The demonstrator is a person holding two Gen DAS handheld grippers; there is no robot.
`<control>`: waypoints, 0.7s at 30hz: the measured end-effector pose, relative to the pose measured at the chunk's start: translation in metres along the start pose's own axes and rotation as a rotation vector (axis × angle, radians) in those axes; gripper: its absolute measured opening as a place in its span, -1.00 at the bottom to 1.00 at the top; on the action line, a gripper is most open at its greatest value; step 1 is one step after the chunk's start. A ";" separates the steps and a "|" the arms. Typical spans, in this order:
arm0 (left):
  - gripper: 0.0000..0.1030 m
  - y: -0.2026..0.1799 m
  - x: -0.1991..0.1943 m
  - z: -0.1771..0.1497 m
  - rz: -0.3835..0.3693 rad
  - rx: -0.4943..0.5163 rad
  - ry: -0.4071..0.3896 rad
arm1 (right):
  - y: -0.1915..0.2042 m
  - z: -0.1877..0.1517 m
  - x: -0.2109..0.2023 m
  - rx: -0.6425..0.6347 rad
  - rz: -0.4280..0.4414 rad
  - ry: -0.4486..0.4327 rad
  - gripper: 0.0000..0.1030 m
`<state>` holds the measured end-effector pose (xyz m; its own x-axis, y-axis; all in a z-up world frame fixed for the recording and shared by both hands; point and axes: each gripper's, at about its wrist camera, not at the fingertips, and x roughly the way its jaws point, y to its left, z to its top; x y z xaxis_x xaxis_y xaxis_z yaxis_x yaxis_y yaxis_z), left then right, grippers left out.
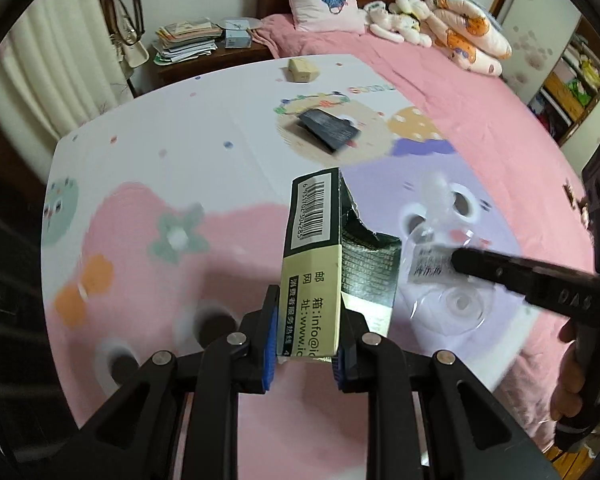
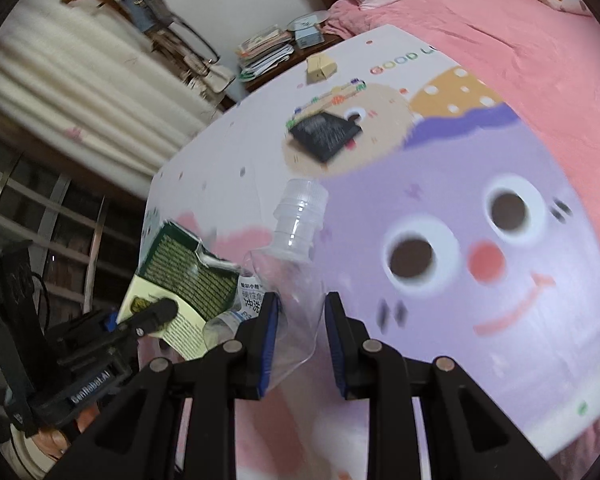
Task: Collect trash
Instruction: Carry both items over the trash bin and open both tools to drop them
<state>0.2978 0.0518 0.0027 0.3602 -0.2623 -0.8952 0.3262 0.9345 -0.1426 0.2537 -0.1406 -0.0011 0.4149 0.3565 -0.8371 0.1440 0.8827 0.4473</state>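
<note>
left tool (image 1: 306, 344) clamps the lower end of a torn cardboard carton (image 1: 324, 256), jaws nearly closed, both blue pads pressed to its narrow sides; the carton hangs in the air above the cartoon play mat (image 1: 172, 120). right tool (image 2: 298, 320) is closed to a narrow gap on a clear plastic spout pouch (image 2: 296, 240), gripping its thin lower film, capped spout pointing away.

both pieces look light. the carton looks empty, stiff along its folds but crushable, ripped open at the top, so a hold low on the intact panels suits it. the pouch is limp, slick film; i judge it could slide, and the rigid spout neck would give a surer hold.

still lying on the mat: a black packet (image 1: 330, 130) and a small tan box (image 1: 303, 70). the mat covers a pink bed (image 1: 480, 100).
</note>
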 end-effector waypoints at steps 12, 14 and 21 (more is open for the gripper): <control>-0.62 -0.108 -0.042 -0.137 0.038 -0.097 -0.044 | -0.057 -0.127 -0.069 -0.163 0.014 0.086 -0.54; -0.62 -0.122 -0.041 -0.161 0.041 -0.097 -0.028 | -0.065 -0.148 -0.075 -0.188 0.001 0.102 -0.54; -0.62 -0.152 -0.025 -0.226 0.057 -0.059 0.052 | -0.087 -0.209 -0.076 -0.199 -0.036 0.173 -0.54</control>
<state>0.0417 -0.0288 -0.0485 0.3307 -0.1970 -0.9229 0.2542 0.9604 -0.1139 0.0217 -0.1807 -0.0421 0.2506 0.3552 -0.9006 -0.0309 0.9327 0.3593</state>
